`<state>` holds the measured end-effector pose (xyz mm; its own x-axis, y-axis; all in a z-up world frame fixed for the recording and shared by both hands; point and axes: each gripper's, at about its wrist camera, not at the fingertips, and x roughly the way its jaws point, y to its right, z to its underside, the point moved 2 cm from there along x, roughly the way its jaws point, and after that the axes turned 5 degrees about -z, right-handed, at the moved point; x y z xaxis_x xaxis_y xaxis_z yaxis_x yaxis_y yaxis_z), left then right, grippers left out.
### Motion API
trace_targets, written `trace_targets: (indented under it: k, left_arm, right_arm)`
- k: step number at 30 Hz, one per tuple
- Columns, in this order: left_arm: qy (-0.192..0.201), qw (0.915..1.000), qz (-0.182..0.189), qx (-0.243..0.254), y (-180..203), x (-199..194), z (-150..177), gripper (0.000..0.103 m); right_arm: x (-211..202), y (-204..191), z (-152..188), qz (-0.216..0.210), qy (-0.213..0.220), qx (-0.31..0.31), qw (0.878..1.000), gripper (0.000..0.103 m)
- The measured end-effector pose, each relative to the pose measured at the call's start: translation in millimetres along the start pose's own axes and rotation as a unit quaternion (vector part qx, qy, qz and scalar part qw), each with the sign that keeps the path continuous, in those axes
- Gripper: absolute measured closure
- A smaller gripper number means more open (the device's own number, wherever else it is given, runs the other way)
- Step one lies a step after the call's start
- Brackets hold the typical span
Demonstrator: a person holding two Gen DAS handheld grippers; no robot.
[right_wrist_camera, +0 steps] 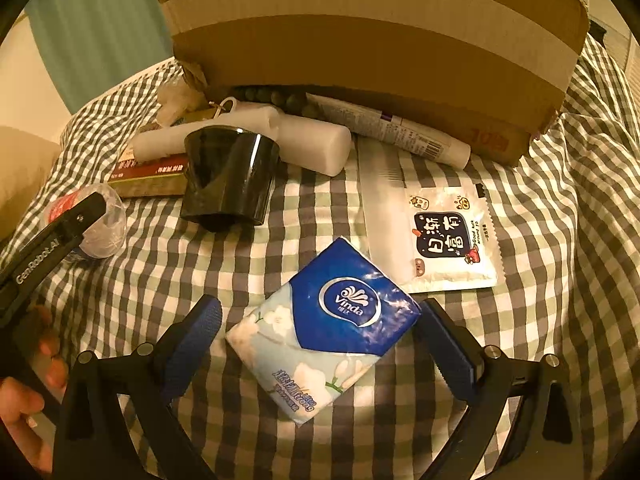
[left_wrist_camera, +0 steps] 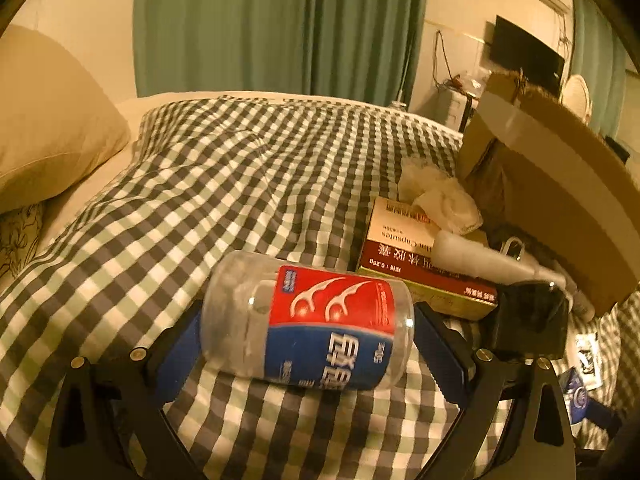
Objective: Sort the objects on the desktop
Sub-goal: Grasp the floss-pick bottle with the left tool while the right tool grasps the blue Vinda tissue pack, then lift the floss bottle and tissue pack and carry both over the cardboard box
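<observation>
Two claws at work over a checked bed cover, each around one item.

The left claw (left_wrist_camera: 308, 332) has its blue pads pressed on both ends of a clear plastic floss-pick jar with a red and blue label (left_wrist_camera: 308, 326), lying sideways just above the grey-and-white checked bed cover (left_wrist_camera: 208, 184). The right claw (right_wrist_camera: 320, 332) stands wide open around a blue and white Vinda tissue pack (right_wrist_camera: 324, 332) lying on the cover; its right pad looks to touch the pack, the left stands apart. Beyond sit a glossy black cup (right_wrist_camera: 230, 178), a white snack sachet (right_wrist_camera: 452, 236) and a taped brown cardboard box (right_wrist_camera: 372, 40).
</observation>
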<state>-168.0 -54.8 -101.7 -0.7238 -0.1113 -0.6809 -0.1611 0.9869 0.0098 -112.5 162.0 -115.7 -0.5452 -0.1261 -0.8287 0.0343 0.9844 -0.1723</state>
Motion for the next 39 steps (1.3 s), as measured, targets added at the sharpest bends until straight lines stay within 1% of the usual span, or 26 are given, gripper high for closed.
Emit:
trace_targets:
  k: [1, 2, 3, 5, 10, 14, 20, 25, 27, 29, 34, 35, 39]
  left_arm:
    - [0.002, 1.0, 0.0, 0.002, 0.7, 0.7, 0.3, 0.003]
    - [0.006, 1.0, 0.0, 0.002, 1.3, 0.2, 0.3, 0.005]
    - [0.008, 1.0, 0.002, 0.003, 1.6, -0.8, 0.6, 0.011]
    - [0.007, 0.9999, 0.009, 0.005, 1.9, -2.1, 1.5, 0.011]
    - [0.011, 0.9998, 0.006, 0.017, 3.2, -6.4, 3.9, 0.011]
    - [0.011, 0.9996, 0.011, 0.023, 4.0, -13.6, 8.3, 0.011]
    - [0.014, 0.9993, 0.017, 0.032, 1.5, -26.4, 11.9, 0.011]
    - [0.021, 0.9982, 0.025, 0.05, 5.1, -39.7, 15.9, 0.011]
    - [0.023, 0.9978, 0.031, 0.054, 6.1, -45.2, 16.8, 0.011]
    - [0.024, 0.9976, 0.035, 0.055, 8.0, -51.6, 18.7, 0.011]
    - [0.022, 0.9972, 0.048, 0.053, 9.4, -65.4, 23.0, 0.011]
    - [0.021, 0.9971, 0.051, 0.052, 9.4, -69.0, 23.8, 0.011]
    - [0.029, 0.996, 0.055, 0.064, 14.7, -83.3, 25.6, 0.011]
  right_arm:
    - [0.5, -0.2, 0.9, 0.006, -0.002, -0.005, 1.0, 0.013]
    - [0.3, -0.3, 1.2, 0.011, -0.003, -0.01, 1.0, 0.014]
    - [-0.1, -0.4, 1.5, 0.011, -0.003, -0.014, 1.0, 0.015]
    - [2.2, -2.6, 1.1, 0.011, -0.004, -0.013, 1.0, 0.015]
    - [-2.6, 1.1, 5.6, -0.003, 0.001, -0.004, 1.0, 0.016]
    - [-7.9, 1.7, 9.1, -0.005, 0.003, -0.004, 1.0, 0.016]
    - [-32.4, 4.3, 17.3, -0.009, 0.016, -0.009, 1.0, 0.016]
    - [-50.6, 3.0, 21.0, -0.011, 0.031, -0.015, 0.999, 0.016]
    - [-59.8, 4.1, 14.6, -0.013, 0.037, -0.014, 0.999, 0.016]
    - [-68.4, 4.9, 15.2, -0.016, 0.042, -0.015, 0.999, 0.016]
    - [-83.1, 19.3, 7.1, -0.023, 0.056, -0.016, 0.998, 0.016]
    - [-81.4, 11.6, 5.9, -0.023, 0.058, -0.016, 0.998, 0.016]
    - [-94.0, 6.5, 2.2, -0.028, 0.074, -0.015, 0.997, 0.016]
